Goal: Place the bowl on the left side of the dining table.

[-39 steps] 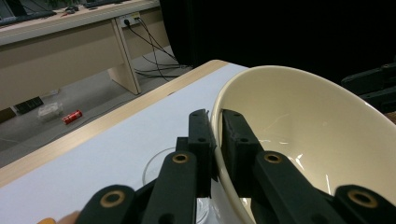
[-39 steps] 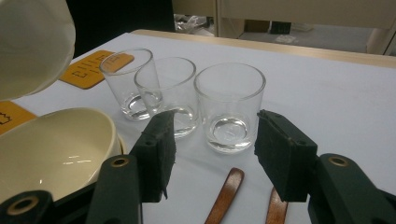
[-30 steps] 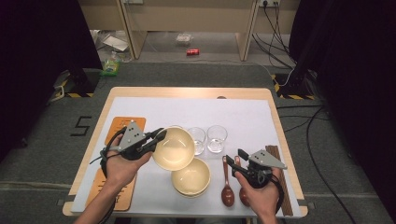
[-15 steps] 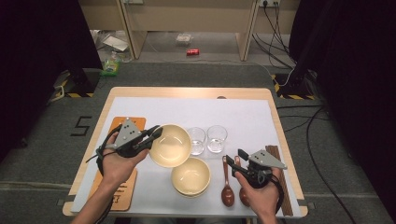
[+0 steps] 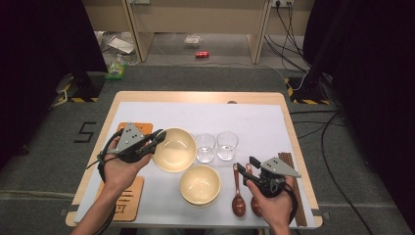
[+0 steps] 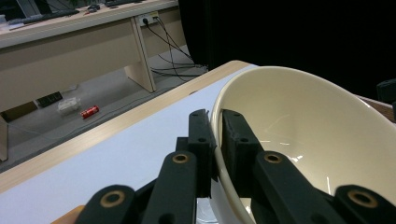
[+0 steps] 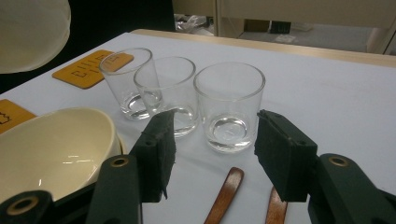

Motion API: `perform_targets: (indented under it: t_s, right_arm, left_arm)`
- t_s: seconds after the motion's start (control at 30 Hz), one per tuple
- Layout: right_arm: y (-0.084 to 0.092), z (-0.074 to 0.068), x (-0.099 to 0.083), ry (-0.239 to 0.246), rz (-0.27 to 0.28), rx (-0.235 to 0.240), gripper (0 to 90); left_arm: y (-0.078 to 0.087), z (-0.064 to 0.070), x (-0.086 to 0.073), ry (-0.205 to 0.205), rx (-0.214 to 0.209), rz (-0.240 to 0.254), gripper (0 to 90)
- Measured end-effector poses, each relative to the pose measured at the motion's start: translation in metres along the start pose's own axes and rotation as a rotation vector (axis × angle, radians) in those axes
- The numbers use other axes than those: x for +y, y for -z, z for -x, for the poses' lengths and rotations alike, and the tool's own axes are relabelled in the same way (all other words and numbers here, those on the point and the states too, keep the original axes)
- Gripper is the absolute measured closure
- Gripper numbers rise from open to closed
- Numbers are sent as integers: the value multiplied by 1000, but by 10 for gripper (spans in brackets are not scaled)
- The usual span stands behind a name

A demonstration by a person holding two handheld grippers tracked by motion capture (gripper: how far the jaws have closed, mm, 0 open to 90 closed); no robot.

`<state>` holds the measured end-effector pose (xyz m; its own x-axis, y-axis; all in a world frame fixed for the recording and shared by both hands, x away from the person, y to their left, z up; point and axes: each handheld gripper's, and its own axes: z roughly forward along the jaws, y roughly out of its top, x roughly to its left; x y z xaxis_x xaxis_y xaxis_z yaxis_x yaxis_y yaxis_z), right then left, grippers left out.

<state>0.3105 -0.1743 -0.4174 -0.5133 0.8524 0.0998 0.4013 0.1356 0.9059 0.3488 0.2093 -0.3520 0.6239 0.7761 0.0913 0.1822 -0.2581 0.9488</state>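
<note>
My left gripper (image 5: 158, 137) (image 6: 214, 122) is shut on the rim of a cream bowl (image 5: 174, 150) (image 6: 303, 130), one jaw inside and one outside, and holds it tilted above the table's left half. A second cream bowl (image 5: 199, 184) (image 7: 51, 149) sits on the white mat near the front edge. My right gripper (image 5: 244, 164) (image 7: 215, 128) stands open and empty over the handles of two brown wooden spoons (image 5: 238, 195) (image 7: 226, 186). Three clear glasses (image 7: 168, 91) stand in a row just beyond it; the high view has two glasses (image 5: 216, 146) in sight.
Two orange coasters (image 5: 141, 127) (image 5: 128, 198) lie at the table's left. A dark wooden strip (image 5: 292, 188) runs along the right edge. The far half of the white mat (image 5: 244, 115) is bare. Desks, cables and a red can (image 5: 201, 54) are on the floor beyond.
My left gripper, with the bowl in it, has drifted a little to the left and away from the front edge. The right gripper has stayed put.
</note>
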Motion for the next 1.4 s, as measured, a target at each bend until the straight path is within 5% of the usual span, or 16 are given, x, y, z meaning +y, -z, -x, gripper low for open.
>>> perform_targets:
  t_s: [0.37,1.4]
  right_arm:
    - [0,0,0,-2,0,1,474]
    - [-2,0,0,-2,0,1,473]
  left_arm:
    - [0,-15,-5,3,40,-15,824]
    - [-2,-69,-11,92,160,-32,824]
